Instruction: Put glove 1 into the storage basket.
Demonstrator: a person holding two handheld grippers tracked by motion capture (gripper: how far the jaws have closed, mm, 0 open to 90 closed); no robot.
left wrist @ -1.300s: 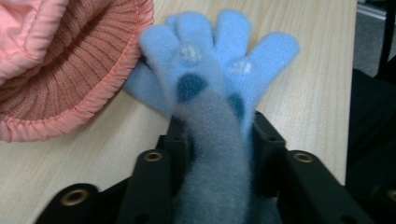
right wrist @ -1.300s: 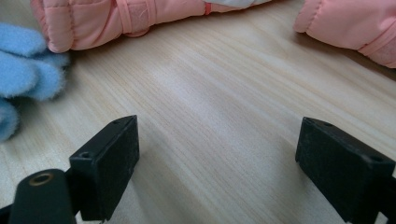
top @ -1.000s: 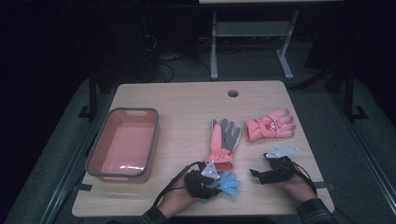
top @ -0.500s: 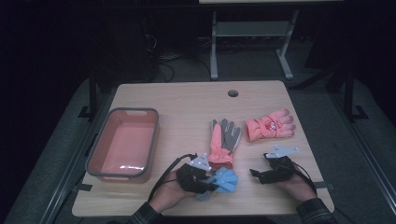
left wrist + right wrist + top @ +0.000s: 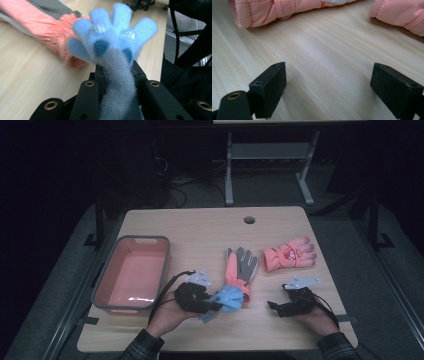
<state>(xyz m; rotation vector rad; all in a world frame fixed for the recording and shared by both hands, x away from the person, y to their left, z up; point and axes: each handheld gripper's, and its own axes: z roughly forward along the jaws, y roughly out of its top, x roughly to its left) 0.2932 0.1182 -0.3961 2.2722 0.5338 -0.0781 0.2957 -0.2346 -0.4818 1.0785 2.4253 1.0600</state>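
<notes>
Left gripper (image 5: pixel 212 306) low over the desk (image 5: pixel 200 227), fingers clamped on a fuzzy blue glove (image 5: pixel 113 37) fanning out beyond them; right gripper (image 5: pixel 328 87) resting, fingers wide apart.

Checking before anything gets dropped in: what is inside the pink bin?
The pink bin shows a bare floor with a glare patch near its front wall; the strip just behind that near wall is hidden. The left gripper holds the blue glove beside it.
</notes>
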